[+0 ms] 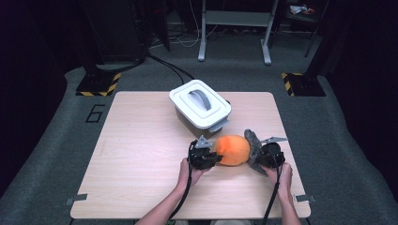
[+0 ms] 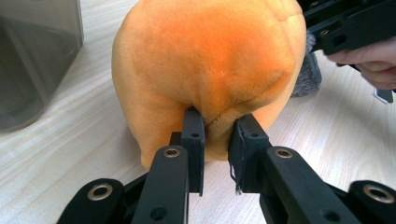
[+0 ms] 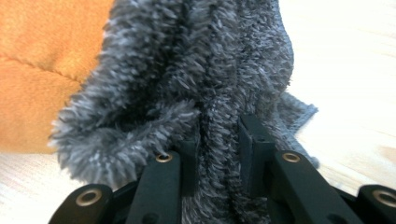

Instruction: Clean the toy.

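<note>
High view: one wooden table (image 1: 141, 154) carries one white lidded storage box (image 1: 200, 108) and one orange plush toy (image 1: 232, 150) with a grey furry part (image 1: 254, 145) at its right end. Landmark: the storage box. The plush toy lies on the table just in front of the box, on the person's side, apart from it. The left gripper (image 1: 211, 157) meets the toy's left end; the right gripper (image 1: 257, 157) meets the grey furry end. Two grippers and two hands are present.

Left gripper view: the left gripper (image 2: 219, 135) has its jaws nearly together, pinching a small fold of orange plush (image 2: 205, 60). The fabric puckers at the pads, so the toy is judged soft, light and easily deformed. The box wall (image 2: 32, 60) stands off to the left.

Right gripper view: the right gripper (image 3: 219, 144) is closed tight on a ridge of grey fur (image 3: 196, 70). The pile is long and loose; a shallow pinch may slip. Recommended hold: a deep fold or seam, not the fur tips. No fragile parts are apparent.
</note>
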Available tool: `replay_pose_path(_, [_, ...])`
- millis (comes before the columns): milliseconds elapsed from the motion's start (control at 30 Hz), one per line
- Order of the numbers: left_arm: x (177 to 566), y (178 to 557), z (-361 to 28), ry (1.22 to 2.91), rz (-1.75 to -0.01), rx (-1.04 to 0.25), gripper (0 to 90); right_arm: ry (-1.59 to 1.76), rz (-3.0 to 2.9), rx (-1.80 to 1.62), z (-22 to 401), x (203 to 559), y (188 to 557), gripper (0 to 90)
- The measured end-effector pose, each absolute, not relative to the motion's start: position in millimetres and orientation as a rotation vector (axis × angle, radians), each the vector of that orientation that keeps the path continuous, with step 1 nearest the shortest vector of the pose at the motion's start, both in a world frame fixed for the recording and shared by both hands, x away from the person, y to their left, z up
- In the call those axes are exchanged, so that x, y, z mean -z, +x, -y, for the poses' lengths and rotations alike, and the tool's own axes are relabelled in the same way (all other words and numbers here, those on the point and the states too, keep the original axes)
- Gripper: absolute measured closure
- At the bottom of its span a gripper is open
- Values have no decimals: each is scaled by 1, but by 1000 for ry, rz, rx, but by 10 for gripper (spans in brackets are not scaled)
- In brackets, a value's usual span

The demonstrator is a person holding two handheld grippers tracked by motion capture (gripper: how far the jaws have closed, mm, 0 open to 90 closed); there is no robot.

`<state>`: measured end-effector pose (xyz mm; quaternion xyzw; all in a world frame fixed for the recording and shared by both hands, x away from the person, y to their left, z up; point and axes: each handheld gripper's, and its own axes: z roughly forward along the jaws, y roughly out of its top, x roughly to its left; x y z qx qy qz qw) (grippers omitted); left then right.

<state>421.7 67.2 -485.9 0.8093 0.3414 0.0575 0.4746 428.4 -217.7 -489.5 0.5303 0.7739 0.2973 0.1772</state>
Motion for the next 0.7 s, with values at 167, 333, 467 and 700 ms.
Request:
replay_pose_path(167, [486, 422, -69, 1979, -827, -134, 765, 1475, -2129, -880, 224, 469, 417, 719])
replay_pose_path(333, [486, 422, -68, 1979, -824, -144, 763, 1373, -2092, -965, 220, 442, 403, 718])
replay_pose_path(467, [486, 422, -68, 1979, -820, -146, 755, 1311, -2136, -995, 202, 437, 402, 719])
replay_pose_path(700, [488, 419, -70, 1992, -804, -202, 578, 1337, -2134, -971, 193, 446, 409, 720])
